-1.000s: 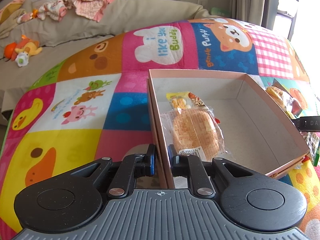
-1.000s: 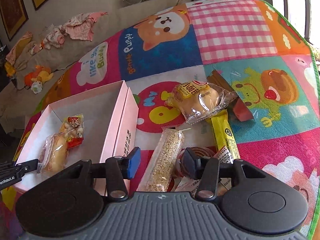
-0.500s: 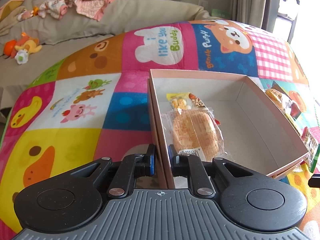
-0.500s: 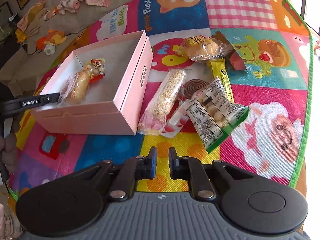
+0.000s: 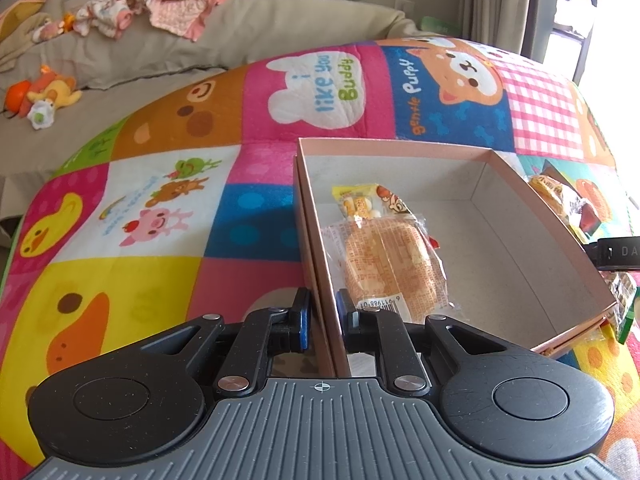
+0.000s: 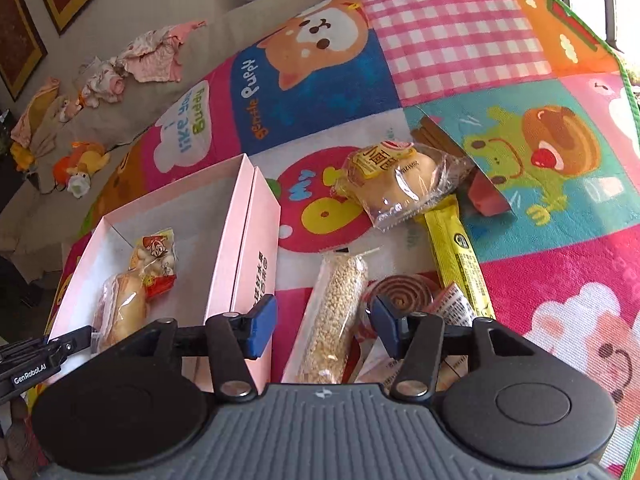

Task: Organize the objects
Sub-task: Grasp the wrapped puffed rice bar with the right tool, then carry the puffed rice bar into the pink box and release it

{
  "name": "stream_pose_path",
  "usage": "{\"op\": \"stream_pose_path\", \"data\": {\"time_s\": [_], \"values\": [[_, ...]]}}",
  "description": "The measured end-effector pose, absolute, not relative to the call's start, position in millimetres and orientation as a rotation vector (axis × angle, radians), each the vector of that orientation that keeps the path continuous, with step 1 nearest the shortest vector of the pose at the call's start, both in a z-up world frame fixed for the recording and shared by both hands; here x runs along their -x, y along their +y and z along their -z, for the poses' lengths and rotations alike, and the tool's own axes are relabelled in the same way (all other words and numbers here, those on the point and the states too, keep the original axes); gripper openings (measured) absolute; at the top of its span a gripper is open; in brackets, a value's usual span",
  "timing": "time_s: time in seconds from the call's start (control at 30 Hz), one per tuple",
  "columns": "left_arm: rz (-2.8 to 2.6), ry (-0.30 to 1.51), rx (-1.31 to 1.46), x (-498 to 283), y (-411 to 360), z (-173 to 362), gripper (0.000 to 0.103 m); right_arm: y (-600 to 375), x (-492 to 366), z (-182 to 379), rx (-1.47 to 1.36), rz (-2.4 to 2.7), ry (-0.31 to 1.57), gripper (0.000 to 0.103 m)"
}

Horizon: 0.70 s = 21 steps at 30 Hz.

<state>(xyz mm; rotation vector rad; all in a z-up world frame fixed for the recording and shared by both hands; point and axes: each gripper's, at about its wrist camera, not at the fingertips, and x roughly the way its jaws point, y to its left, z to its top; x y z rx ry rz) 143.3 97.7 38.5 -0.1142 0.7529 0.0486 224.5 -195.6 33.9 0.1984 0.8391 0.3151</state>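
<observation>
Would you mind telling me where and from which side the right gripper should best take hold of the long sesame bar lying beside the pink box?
Grip the sesame bar across its narrow width, near mid-length, coming from above. It lies flat on the mat, pointing away from the right gripper, whose open jaws already straddle it. The pink box wall sits close on its left, so a level side approach looks cramped.

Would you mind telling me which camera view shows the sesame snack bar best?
The right wrist view: the sesame snack bar lies fully visible between the open right gripper fingers. The left wrist view does not show it.
</observation>
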Motion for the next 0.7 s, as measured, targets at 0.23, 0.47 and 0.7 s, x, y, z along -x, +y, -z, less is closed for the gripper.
{"op": "stream_pose_path", "data": {"time_s": [0.23,0.47,0.7], "values": [[-0.051,0.752,0.131,-145,99,-38,0.016,-188,-219,-33,-0.112,-0.379,0.914,0.028],[-0.049,0.753,0.130,-144,99,-37,0.016,-203,-183,-35,-0.024,-0.412,0.953,0.028],[-0.056,0.753,0.124,-143,96,-38,0.016,-191,-149,-32,0.126,-0.459,0.979,0.032]]}}
